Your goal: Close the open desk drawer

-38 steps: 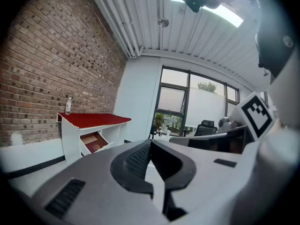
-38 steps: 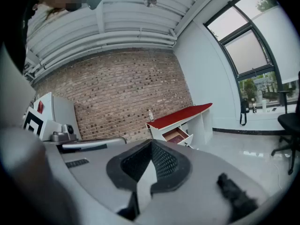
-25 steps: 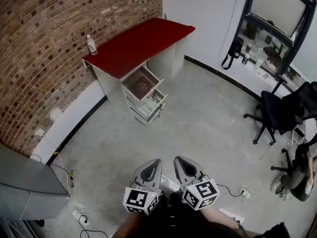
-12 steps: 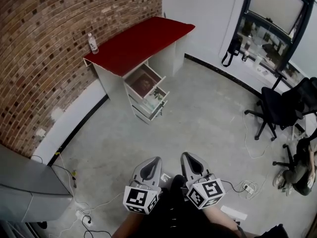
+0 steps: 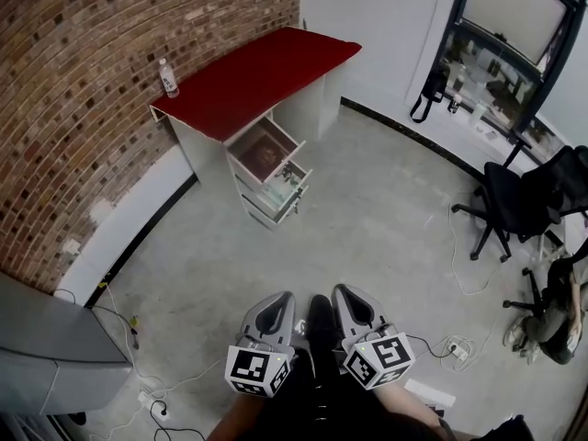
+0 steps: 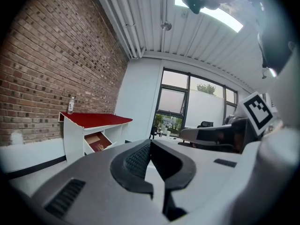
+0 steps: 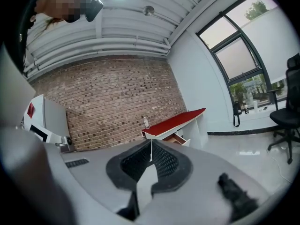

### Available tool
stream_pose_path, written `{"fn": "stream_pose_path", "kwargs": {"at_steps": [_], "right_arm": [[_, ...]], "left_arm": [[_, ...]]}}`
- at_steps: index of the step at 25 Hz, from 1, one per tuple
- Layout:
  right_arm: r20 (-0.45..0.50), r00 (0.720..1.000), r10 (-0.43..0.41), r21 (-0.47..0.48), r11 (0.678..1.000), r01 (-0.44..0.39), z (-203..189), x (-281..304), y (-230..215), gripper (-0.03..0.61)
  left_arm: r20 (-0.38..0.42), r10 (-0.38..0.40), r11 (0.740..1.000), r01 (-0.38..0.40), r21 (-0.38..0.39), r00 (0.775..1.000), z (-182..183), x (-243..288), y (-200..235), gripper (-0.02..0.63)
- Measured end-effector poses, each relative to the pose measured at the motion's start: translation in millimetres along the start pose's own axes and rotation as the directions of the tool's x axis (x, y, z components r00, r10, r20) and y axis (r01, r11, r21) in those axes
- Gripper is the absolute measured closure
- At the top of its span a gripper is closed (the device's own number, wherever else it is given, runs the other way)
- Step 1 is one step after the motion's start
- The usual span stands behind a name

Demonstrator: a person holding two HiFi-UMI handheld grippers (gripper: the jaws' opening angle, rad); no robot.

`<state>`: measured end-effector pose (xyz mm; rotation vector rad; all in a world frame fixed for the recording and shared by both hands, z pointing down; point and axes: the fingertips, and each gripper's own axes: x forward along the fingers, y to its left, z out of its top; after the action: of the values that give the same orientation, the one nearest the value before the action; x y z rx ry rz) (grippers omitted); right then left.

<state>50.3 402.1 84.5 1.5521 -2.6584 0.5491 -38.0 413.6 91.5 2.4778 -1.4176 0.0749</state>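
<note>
The white desk with a red top [image 5: 262, 72] stands against the brick wall, far ahead of me. Its top drawer [image 5: 265, 152] is pulled out, with a brown book-like thing lying inside. A lower drawer [image 5: 278, 194] below it also stands out. Both grippers hang low near my body, well short of the desk. The left gripper [image 5: 276, 303] and right gripper [image 5: 345, 298] are both shut and hold nothing. The desk [image 6: 93, 121] and its drawer [image 6: 97, 142] show small beyond the left gripper [image 6: 150, 142]. In the right gripper view the desk [image 7: 177, 120] shows beyond the right gripper [image 7: 151, 142].
A clear bottle [image 5: 168, 79] stands on the desk's left end. A black office chair [image 5: 519, 205] and a second chair are at the right. Cables and a power strip [image 5: 452, 352] lie on the floor. A grey cabinet [image 5: 46, 347] is at the near left.
A dark shoe has come forward between the two grippers. Both grippers stay low and shut; the left one has shifted slightly.
</note>
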Motion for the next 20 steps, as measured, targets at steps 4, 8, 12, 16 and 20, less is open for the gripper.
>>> {"fn": "stream_pose_path", "kwargs": {"at_steps": [4, 8, 12, 16, 20], "right_arm": [[-0.004, 1.000, -0.016, 0.009, 1.000, 0.016, 7, 14, -18, 0.568], [-0.005, 1.000, -0.019, 0.015, 1.000, 0.019, 14, 31, -37, 0.568], [-0.016, 1.000, -0.016, 0.027, 0.999, 0.017, 19, 52, -59, 0.568], [-0.028, 1.000, -0.002, 0.038, 0.999, 0.003, 25, 80, -78, 0.568], [-0.036, 0.999, 0.012, 0.040, 0.999, -0.011, 34, 109, -95, 0.568]], "left_arm": [[-0.003, -0.016, 1.000, 0.016, 0.000, 1.000, 6, 25, 2, 0.606], [-0.007, -0.024, 1.000, 0.024, 0.003, 1.000, 11, 51, 6, 0.606], [-0.005, -0.018, 1.000, 0.018, 0.005, 1.000, 16, 82, 15, 0.604], [-0.002, -0.006, 1.000, 0.006, -0.002, 1.000, 25, 112, 27, 0.606], [0.001, 0.010, 1.000, -0.010, -0.017, 1.000, 31, 140, 41, 0.606]]}}
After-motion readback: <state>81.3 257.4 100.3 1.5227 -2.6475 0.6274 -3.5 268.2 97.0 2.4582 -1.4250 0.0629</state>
